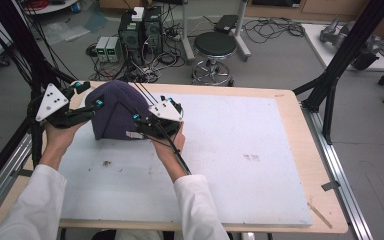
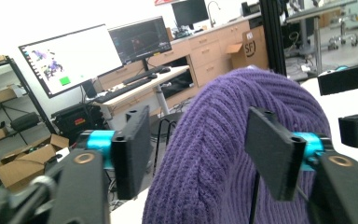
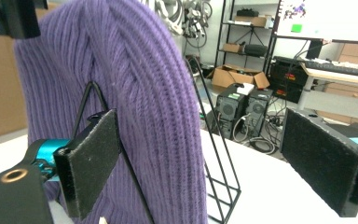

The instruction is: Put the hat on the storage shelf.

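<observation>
High view: a purple knit hat (image 1: 114,109) sits draped over a black wire stand (image 3: 214,158) at the table's (image 1: 290,150) far left. The left gripper (image 1: 91,98) and right gripper (image 1: 139,125) flank it, both with jaws spread apart, gripping nothing.

This is a robotics or computer lab. The wooden work table (image 1: 300,150), topped with a white board (image 1: 240,165), stands inside a black metal frame (image 1: 347,45). Behind it, desktop tower computers (image 1: 140,30) sit in tangled cables beside a round stool (image 1: 215,47). Monitors (image 2: 70,58) on a desk, wooden cabinets (image 2: 209,56), cardboard boxes (image 3: 235,74) and metal shelving (image 3: 249,28) line the walls.
</observation>
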`<state>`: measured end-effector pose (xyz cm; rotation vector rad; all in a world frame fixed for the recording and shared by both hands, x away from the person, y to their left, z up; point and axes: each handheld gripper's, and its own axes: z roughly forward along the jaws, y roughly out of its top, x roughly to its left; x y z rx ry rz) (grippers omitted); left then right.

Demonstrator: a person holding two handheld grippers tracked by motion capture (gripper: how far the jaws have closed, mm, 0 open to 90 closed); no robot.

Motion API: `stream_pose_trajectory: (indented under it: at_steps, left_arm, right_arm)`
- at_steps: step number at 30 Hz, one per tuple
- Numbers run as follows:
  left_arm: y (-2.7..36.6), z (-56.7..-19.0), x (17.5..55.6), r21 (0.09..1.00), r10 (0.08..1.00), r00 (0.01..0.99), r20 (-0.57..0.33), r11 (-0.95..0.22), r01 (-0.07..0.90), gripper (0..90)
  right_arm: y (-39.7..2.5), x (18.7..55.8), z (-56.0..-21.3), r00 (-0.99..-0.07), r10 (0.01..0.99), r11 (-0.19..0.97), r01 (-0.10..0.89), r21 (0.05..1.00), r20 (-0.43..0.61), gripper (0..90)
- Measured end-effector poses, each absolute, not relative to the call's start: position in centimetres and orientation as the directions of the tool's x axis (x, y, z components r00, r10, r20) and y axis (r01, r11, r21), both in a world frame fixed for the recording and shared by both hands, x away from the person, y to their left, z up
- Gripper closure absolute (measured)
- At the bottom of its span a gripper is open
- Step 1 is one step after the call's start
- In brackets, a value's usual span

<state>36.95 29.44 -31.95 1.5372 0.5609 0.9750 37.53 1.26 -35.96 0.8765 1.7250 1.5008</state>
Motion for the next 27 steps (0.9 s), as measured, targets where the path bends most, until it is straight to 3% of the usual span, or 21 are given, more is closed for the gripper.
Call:
stream_pose_trajectory:
  at_steps: [6, 15, 27]
  left_arm:
    - [29.7, -31.9, 36.4, 0.971, 0.822, 0.52, 0.231, -0.165, -0.171, 31.2]
    - [30.2, -31.9, 34.6, 0.971, 0.839, 0.496, 0.224, -0.148, -0.188, 30.5]
    - [30.5, -32.6, 32.4, 0.973, 0.855, 0.474, 0.21, -0.135, -0.188, 30.4]
  right_arm:
    - [0.3, 37.3, -35.3, -0.54, 0.841, 0.063, 0.017, 0.998, -0.044, 11.7]
    - [-4.1, 36.1, -33.4, -0.509, 0.857, 0.065, -0.043, 0.997, -0.078, 11.7]
    - [-11.3, 33.2, -33.3, -0.431, 0.896, 0.106, -0.028, 0.994, -0.108, 11.8]
